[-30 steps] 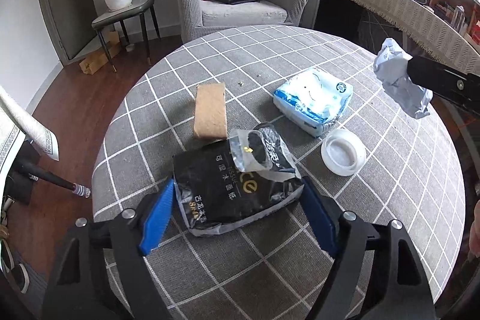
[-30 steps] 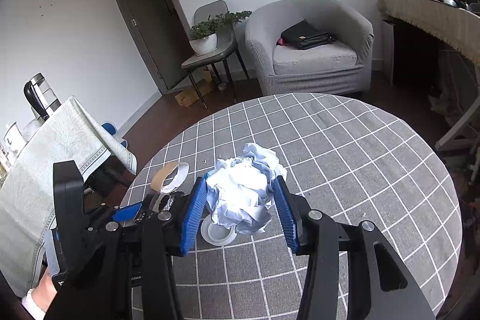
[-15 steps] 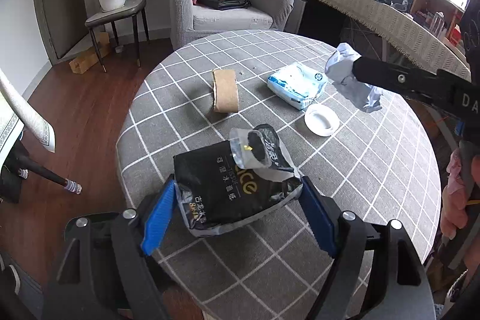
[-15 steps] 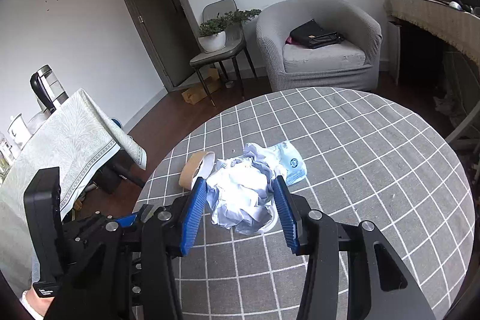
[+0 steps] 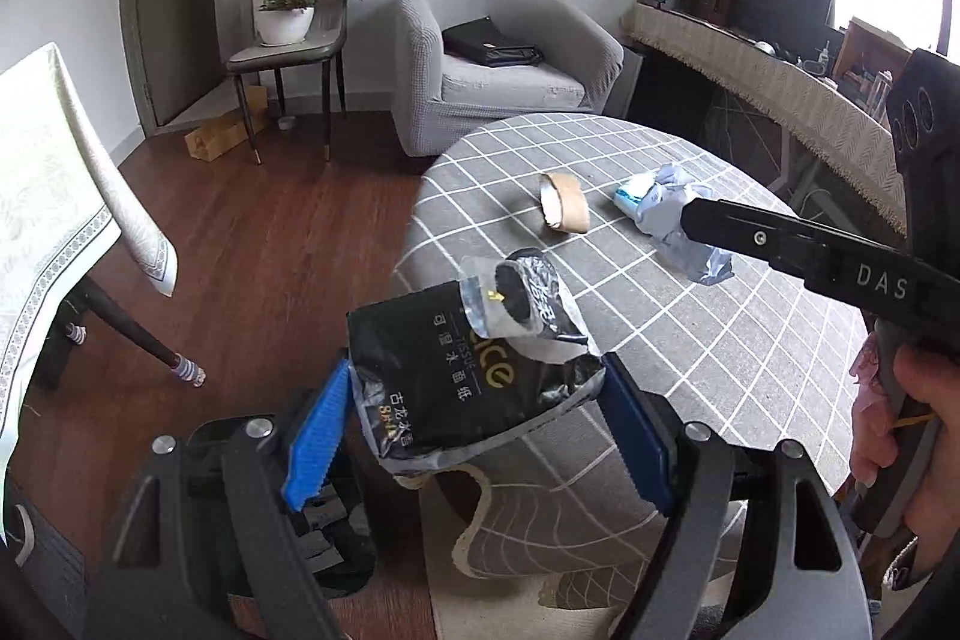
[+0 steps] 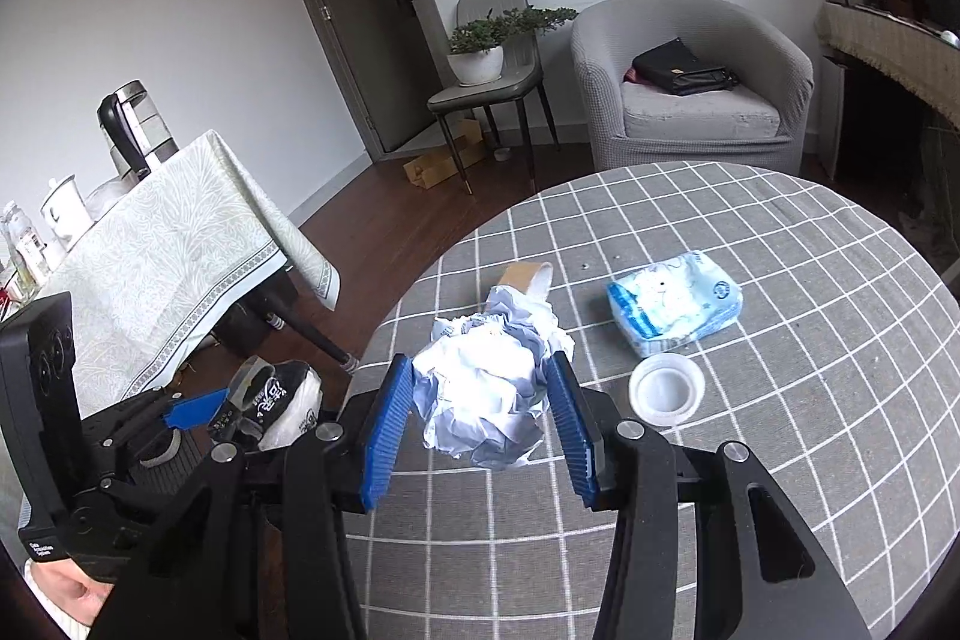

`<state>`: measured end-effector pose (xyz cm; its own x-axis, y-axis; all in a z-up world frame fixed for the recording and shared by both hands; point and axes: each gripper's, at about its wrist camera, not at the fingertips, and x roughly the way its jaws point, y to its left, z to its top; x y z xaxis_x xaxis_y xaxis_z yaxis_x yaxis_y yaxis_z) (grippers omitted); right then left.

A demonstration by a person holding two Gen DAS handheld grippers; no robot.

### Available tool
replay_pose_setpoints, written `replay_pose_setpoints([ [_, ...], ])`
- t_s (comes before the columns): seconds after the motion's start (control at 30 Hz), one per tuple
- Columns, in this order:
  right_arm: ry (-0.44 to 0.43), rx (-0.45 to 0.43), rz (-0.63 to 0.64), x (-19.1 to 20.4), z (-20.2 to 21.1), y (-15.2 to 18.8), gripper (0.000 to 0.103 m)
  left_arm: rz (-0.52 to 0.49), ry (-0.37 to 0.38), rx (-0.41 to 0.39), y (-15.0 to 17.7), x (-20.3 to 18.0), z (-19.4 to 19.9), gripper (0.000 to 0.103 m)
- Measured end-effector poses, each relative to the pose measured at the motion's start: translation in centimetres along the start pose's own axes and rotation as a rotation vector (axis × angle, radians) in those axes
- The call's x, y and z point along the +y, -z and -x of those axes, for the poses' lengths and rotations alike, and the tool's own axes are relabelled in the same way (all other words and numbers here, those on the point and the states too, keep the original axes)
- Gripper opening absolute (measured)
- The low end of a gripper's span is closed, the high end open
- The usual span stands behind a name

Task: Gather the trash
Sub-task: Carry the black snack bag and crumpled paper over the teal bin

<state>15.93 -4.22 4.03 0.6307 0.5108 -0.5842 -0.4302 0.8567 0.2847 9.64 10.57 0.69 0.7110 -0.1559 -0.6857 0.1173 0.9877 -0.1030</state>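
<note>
Blue-padded left gripper (image 5: 474,436) clamps a black tissue packet (image 5: 462,376) past the edge of the checked round table (image 6: 780,340). Over that table, the right gripper (image 6: 483,427) squeezes crumpled white paper (image 6: 486,400), near a blue tissue pack (image 6: 675,301).

My left gripper (image 5: 474,430) has black angular arms with silver round-head screws and ribbed blue finger pads (image 5: 315,439). My right gripper (image 6: 480,430) is built alike; its black body carries white lettering "DAS". A white cuff (image 6: 57,589) shows at the left hand.
</note>
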Motion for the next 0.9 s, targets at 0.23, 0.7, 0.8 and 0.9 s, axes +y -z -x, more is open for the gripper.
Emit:
replay_pose_setpoints([
  [0.23, -0.058, 0.017, 0.052, 4.3, -1.7, 0.1, 0.047, 0.044, -0.059, 0.011, 1.7, 4.7, 0.8, 0.081],
  [0.7, -0.138, 0.064, 0.127, 11.0, -6.2, -0.3, 0.047, 0.131, -0.162, 0.168, 5.6, 13.2, -1.0, 0.081],
  [0.8, -0.153, 0.078, 0.141, 12.5, -7.3, -0.2, 0.047, 0.152, -0.171, 0.195, 6.3, 14.5, -1.4, 0.081],
  [0.9, -0.165, 0.1, 0.163, 13.9, -8.7, 0.1, 0.047, 0.166, -0.168, 0.22, 7.0, 15.7, -1.8, 0.082],
])
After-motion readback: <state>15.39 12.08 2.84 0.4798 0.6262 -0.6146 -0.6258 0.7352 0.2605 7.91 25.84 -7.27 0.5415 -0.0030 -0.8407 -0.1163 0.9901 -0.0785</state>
